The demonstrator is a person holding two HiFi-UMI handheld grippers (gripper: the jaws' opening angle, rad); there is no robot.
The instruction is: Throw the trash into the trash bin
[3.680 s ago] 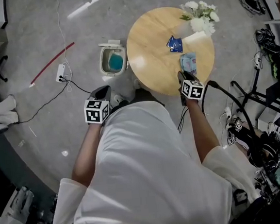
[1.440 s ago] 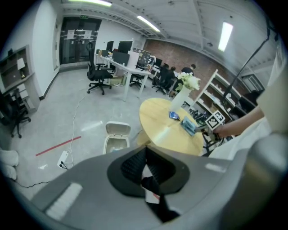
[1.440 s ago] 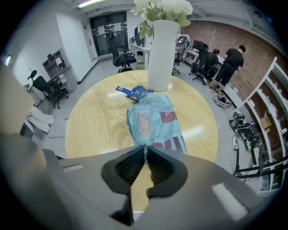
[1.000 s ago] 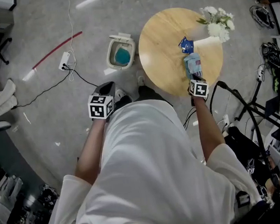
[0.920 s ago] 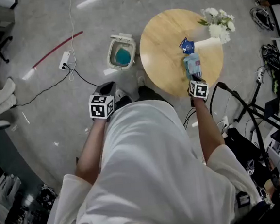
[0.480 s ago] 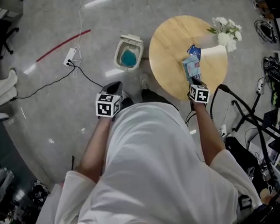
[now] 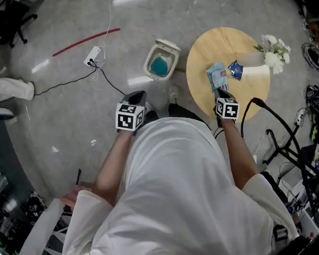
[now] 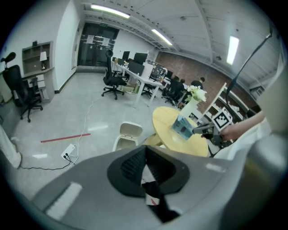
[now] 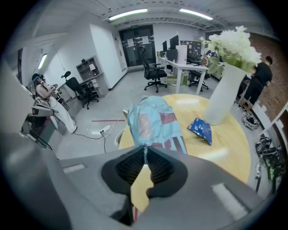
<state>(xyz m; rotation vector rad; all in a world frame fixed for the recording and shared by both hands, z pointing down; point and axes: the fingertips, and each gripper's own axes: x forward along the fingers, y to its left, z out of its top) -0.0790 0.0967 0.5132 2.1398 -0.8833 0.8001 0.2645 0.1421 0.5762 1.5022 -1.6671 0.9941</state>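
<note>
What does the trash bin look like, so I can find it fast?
Find the round wooden table first. On the grey floor just left of it in the head view stands the trash bin, small and cream-white. Its lid is flipped open and a teal liner shows inside, which nothing else on the floor has.

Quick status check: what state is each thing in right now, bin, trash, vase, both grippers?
trash bin, lid open
light blue packet, gripped by its edge, over the table
dark blue wrapper, lying on the table
vase, upright
right gripper, shut on the packet
left gripper, shut
</note>
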